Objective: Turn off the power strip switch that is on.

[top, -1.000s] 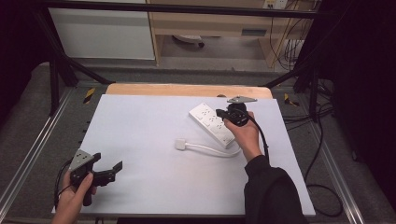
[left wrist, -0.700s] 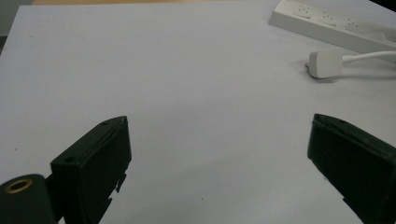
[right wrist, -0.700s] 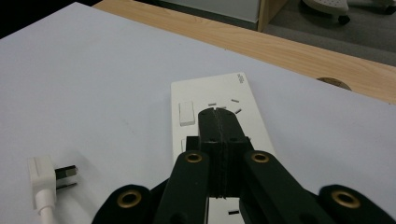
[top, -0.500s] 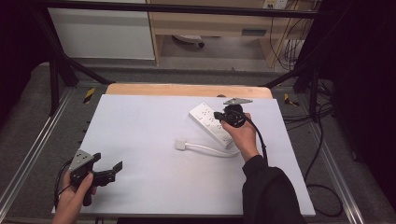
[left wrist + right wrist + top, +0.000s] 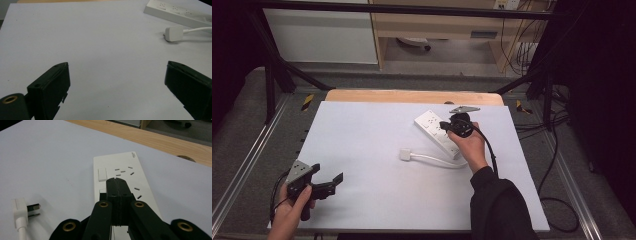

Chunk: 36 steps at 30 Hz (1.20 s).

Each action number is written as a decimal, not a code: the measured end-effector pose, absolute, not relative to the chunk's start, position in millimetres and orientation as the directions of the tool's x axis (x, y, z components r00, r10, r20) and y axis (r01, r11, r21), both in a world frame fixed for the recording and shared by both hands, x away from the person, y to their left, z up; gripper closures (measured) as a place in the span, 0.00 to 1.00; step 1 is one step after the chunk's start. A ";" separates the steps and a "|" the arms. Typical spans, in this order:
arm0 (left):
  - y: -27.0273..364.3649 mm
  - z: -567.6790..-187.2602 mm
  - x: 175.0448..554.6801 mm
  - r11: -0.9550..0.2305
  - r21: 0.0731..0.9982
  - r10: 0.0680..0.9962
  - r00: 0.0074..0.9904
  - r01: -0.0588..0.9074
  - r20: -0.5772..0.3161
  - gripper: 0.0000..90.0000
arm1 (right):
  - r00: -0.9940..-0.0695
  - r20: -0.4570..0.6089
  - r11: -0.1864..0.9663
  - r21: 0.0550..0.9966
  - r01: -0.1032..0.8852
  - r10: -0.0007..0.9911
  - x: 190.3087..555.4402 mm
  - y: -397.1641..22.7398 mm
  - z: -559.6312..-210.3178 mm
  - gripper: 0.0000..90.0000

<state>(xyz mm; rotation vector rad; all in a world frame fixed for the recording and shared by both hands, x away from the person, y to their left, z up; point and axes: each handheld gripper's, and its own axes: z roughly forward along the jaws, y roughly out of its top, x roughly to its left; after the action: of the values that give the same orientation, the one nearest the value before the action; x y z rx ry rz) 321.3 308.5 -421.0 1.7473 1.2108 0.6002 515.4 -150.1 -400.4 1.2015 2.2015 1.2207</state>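
A white power strip (image 5: 429, 122) lies at an angle on the white table top (image 5: 377, 200), right of the middle. Its white plug (image 5: 405, 154) lies loose on the table at the end of a white cable (image 5: 437, 160). My right gripper (image 5: 446, 125) is shut with nothing between its jaws. In the right gripper view its tips (image 5: 116, 180) sit over the power strip (image 5: 120, 167), just past the rocker switch (image 5: 102, 174); I cannot tell whether they touch it. The plug (image 5: 20, 210) lies at the lower left there. My left gripper (image 5: 328, 172) stands open and empty near the front left corner, its jaws (image 5: 117, 66) wide apart above bare table.
A wooden strip (image 5: 412, 96) runs along the table's far edge. Black frame bars and metal rails border the table at both sides. In the left gripper view the power strip (image 5: 175, 11) and plug (image 5: 173, 32) lie far off at the upper right.
My right gripper has edged a little to the left over the power strip. The left gripper has kept still.
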 end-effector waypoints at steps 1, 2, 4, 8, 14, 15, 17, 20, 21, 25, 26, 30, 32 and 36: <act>308.4 -421.0 321.2 -0.117 0.873 0.910 0.403 0.474 -0.097 0.07 | -0.578 0.094 0.268 0.818 0.509 0.811 515.6 -149.9 -400.9 1.00; 308.4 -421.0 321.2 -0.117 0.873 0.910 0.403 0.474 -0.097 0.07 | -0.578 0.095 0.268 0.817 0.510 0.811 515.8 -149.9 -401.3 1.00; 308.4 -421.0 321.3 -0.117 0.873 0.910 0.403 0.474 -0.097 0.07 | -0.577 0.094 0.270 0.815 0.512 0.811 515.9 -149.7 -402.2 1.00; 308.4 -421.1 321.3 -0.119 0.873 0.909 0.405 0.474 -0.096 0.07 | -0.577 0.094 0.272 0.813 0.515 0.812 516.4 -149.0 -404.0 1.00; 308.4 -421.1 321.4 -0.121 0.872 0.909 0.406 0.474 -0.094 0.07 | -0.577 0.090 0.280 0.807 0.519 0.812 517.0 -147.8 -405.9 1.00; 308.4 -421.1 321.4 -0.122 0.872 0.909 0.406 0.474 -0.094 0.07 | -0.576 0.089 0.281 0.806 0.521 0.812 517.2 -147.3 -406.4 1.00; 308.5 -421.1 321.2 -0.121 0.872 0.909 0.406 0.475 -0.095 0.07 | -0.578 0.090 0.284 0.803 0.524 0.811 517.5 -146.7 -407.9 1.00; 308.6 -421.1 321.2 -0.121 0.872 0.909 0.405 0.474 -0.095 0.07 | -0.575 0.091 0.285 0.799 0.530 0.813 518.2 -146.2 -411.0 1.00; 308.6 -421.2 321.3 -0.120 0.872 0.909 0.405 0.475 -0.095 0.07 | -0.572 0.096 0.280 0.798 0.533 0.815 518.1 -146.1 -412.3 1.00; 308.4 -421.4 321.4 -0.122 0.871 0.909 0.407 0.475 -0.095 0.07 | -0.573 0.096 0.288 0.789 0.542 0.814 517.2 -147.0 -417.4 1.00; 308.3 -421.4 321.4 -0.121 0.871 0.909 0.406 0.476 -0.095 0.07 | -0.573 0.096 0.288 0.789 0.542 0.814 517.2 -147.0 -417.4 1.00; 308.2 -421.3 321.3 -0.124 0.870 0.908 0.408 0.477 -0.094 0.07 | -0.573 0.093 0.293 0.786 0.545 0.814 516.0 -148.0 -420.6 1.00; 308.2 -421.3 321.3 -0.123 0.871 0.909 0.407 0.476 -0.094 0.07 | -0.573 0.094 0.296 0.782 0.548 0.814 515.5 -148.4 -422.7 1.00; 308.2 -421.3 321.3 -0.125 0.869 0.908 0.407 0.478 -0.093 0.07 | -0.574 0.097 0.296 0.780 0.551 0.813 513.8 -148.9 -425.2 1.00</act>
<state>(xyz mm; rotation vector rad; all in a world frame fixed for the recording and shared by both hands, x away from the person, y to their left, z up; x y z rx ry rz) 321.3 308.2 -421.3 1.7592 1.2089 0.5967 513.8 -148.9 -425.2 1.2344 2.2518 1.1592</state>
